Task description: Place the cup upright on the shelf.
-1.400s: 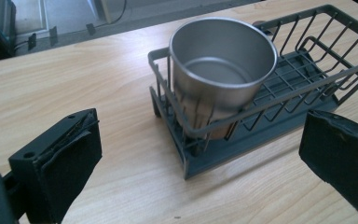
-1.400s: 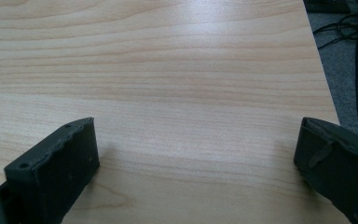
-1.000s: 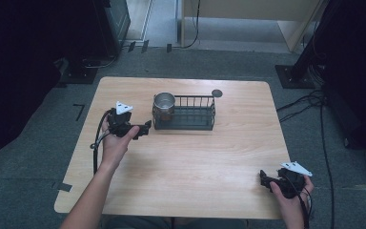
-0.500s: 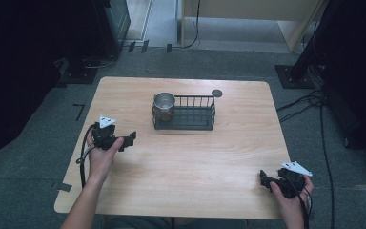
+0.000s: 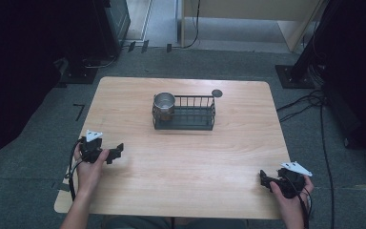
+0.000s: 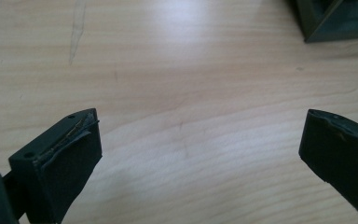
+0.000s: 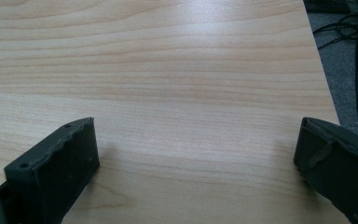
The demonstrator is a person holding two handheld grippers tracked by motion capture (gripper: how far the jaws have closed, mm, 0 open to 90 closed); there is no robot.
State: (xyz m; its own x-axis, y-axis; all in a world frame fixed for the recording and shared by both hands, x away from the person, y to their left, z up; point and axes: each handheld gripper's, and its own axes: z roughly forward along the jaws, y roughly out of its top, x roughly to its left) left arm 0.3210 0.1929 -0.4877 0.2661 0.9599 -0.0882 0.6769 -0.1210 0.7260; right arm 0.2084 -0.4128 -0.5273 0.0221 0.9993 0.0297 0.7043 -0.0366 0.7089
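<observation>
A black wire basket (image 5: pixel 190 113) stands at the back middle of the wooden table (image 5: pixel 186 162), with a metal cup (image 5: pixel 164 104) upright in its left end. My left gripper (image 5: pixel 118 150) rests low at the table's left side, open, with bare wood between its jaws; its own view shows a corner of the basket (image 6: pixel 335 21) far off at top right. My right gripper (image 5: pixel 263 178) lies near the front right corner, open and holding nothing; bare table (image 7: pixel 177 93) lies between its jaws.
A small dark round disc (image 5: pixel 216 93) lies on the table just behind the basket's right end. Cables (image 5: pixel 314 102) run over the grey floor to the right, and dark stands and equipment sit beyond the table's far edge.
My left gripper has drawn back from beside the cup toward the table's front left. The right gripper has stayed put.
</observation>
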